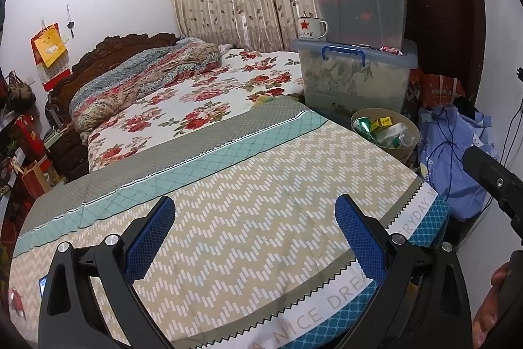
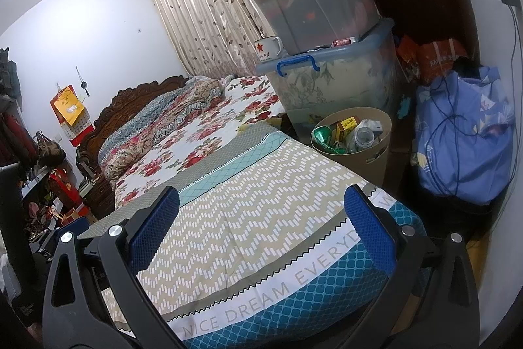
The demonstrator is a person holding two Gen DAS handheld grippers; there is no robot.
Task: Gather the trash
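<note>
A beige round trash bin [image 1: 412, 142] [image 2: 379, 157] stands on the floor beside the bed's right edge. It holds a crushed green can [image 1: 362, 124] [image 2: 322, 134], a yellow box [image 1: 382, 122] [image 2: 346, 125] and a clear plastic bottle [image 1: 405, 138] [image 2: 362, 136]. My left gripper [image 1: 258, 237] is open and empty over the patterned bedspread [image 1: 235, 185]. My right gripper [image 2: 261, 234] is open and empty over the same bedspread [image 2: 248, 201], near the foot end. Part of the right gripper shows at the right edge of the left wrist view.
Stacked clear storage boxes [image 1: 356, 71] [image 2: 330, 80] stand behind the bin, with a white star mug [image 1: 312, 28] [image 2: 268, 48] on the lowest box. A blue cloth bundle [image 1: 454, 159] [image 2: 464, 136] with cables lies right of the bin. Folded floral quilts [image 1: 143, 80] lie by the headboard. Clutter lines the left wall.
</note>
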